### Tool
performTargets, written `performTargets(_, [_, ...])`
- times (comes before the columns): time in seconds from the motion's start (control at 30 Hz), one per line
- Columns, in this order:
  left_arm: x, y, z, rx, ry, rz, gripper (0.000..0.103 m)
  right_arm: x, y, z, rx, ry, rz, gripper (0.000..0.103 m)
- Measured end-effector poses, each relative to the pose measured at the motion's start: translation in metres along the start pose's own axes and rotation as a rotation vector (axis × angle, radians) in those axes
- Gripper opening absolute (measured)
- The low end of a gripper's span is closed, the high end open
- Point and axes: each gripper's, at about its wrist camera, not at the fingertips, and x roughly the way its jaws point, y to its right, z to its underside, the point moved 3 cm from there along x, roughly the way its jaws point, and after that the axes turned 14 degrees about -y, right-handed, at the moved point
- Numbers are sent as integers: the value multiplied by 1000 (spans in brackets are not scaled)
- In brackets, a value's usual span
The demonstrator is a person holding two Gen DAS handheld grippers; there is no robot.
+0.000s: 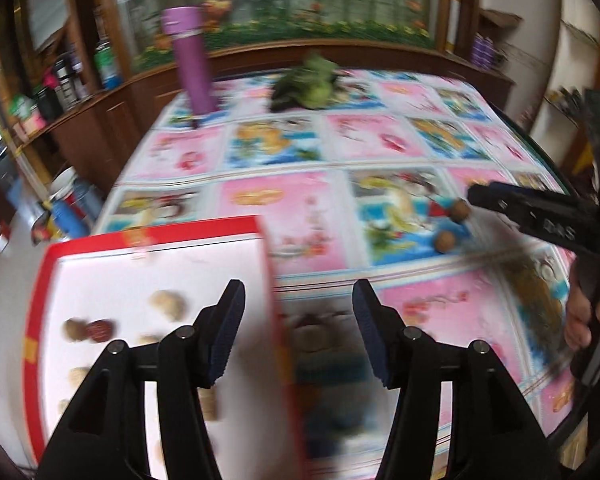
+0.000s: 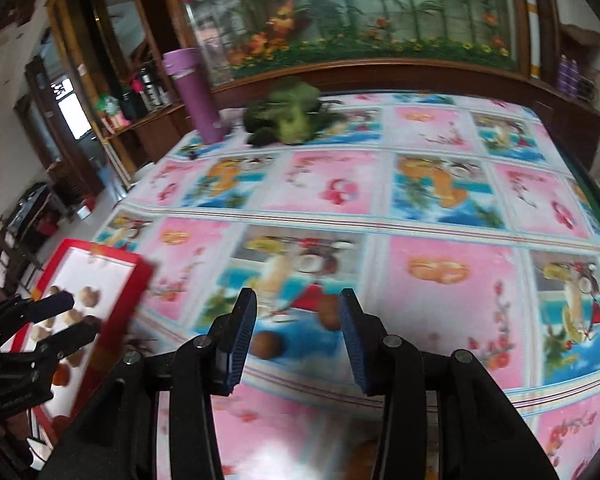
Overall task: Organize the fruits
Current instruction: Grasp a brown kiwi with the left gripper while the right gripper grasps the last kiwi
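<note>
Tongs [image 1: 298,298] over fruit-filled tray [image 1: 48,264] (blurred)

Red-rimmed white tray [image 1: 156,236], pink-and-blue picture-patterned tablecloth [image 2: 440,208], purple bottle [image 1: 190,60], brown fruits [image 2: 268,345].

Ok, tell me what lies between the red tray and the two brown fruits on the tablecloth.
Only bare patterned tablecloth separates the red tray from the two brown fruits; the right wrist view shows that stretch best.

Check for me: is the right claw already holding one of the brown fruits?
No, the right claw is open and empty, with both brown fruits lying on the tablecloth.
</note>
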Motion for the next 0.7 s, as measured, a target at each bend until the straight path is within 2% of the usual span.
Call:
performTargets(0.13, [16,31,-10,36,-20,39,58,15,14,1,16,-27,5,42])
performTargets(0.4, [35,65,-22,58,-33,102,58,42,11,-3,-9,-84,45,41])
performTargets(0.47, [40,71,-23,66,-43,110,58,42,14,-2,-9,-77,50,35])
performTargets(0.5, [42,73,-24,69,-46,113,58,41,15,-2,-13,-80,53,22])
performTargets(0.7, [52,91,-32,88,-55,153,57,32,31,-3,35,-80,45,22])
